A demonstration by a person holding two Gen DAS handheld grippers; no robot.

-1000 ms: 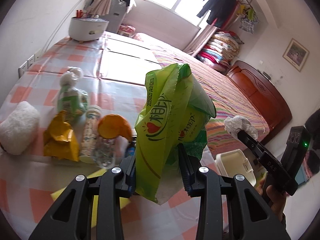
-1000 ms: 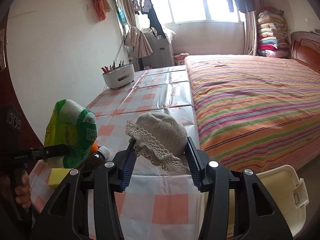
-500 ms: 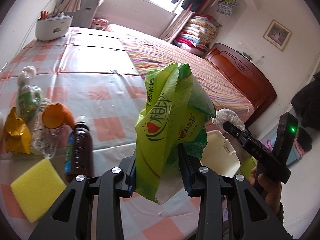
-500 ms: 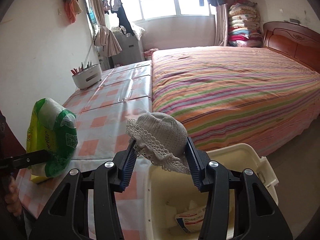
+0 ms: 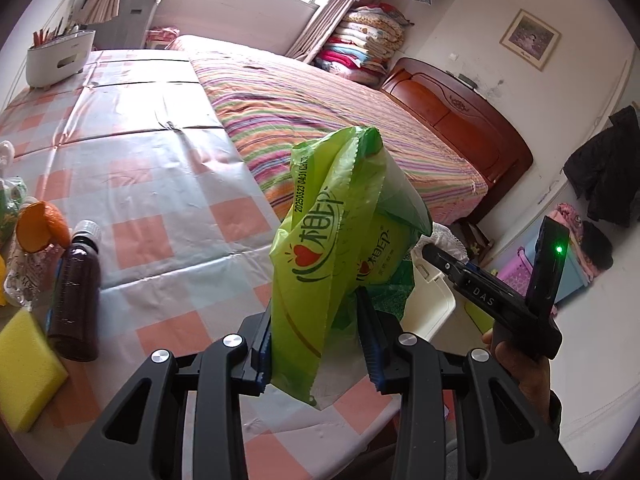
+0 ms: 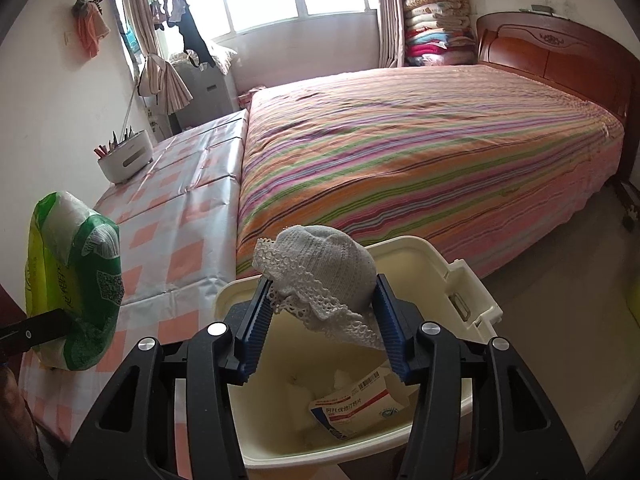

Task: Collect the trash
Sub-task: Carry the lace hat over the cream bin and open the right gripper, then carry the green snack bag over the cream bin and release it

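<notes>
My left gripper (image 5: 316, 316) is shut on a crumpled green plastic wrapper (image 5: 340, 220), held up over the checkered table's front right corner. The wrapper also shows at the left of the right wrist view (image 6: 76, 280). My right gripper (image 6: 324, 308) hangs over the open cream trash bin (image 6: 452, 280). A small grey knitted cloth with a lace edge (image 6: 328, 276) sits between its blue pads. Its jaws are opening, and the pads still touch the cloth. The bin (image 5: 434, 300) stands beside the table, partly hidden behind the wrapper.
A brown bottle (image 5: 74, 292), a yellow sponge (image 5: 24, 364), orange peel (image 5: 42, 226) and a crushed clear bottle lie at the table's left. A white caddy (image 5: 56, 58) stands far back. The striped bed (image 6: 400, 152) adjoins the table. A medicine packet (image 6: 356, 404) lies in the bin.
Both grippers have swung right, away from the clutter on the table. The right gripper went from above the tablecloth to above the open bin, still carrying the lace cloth.
</notes>
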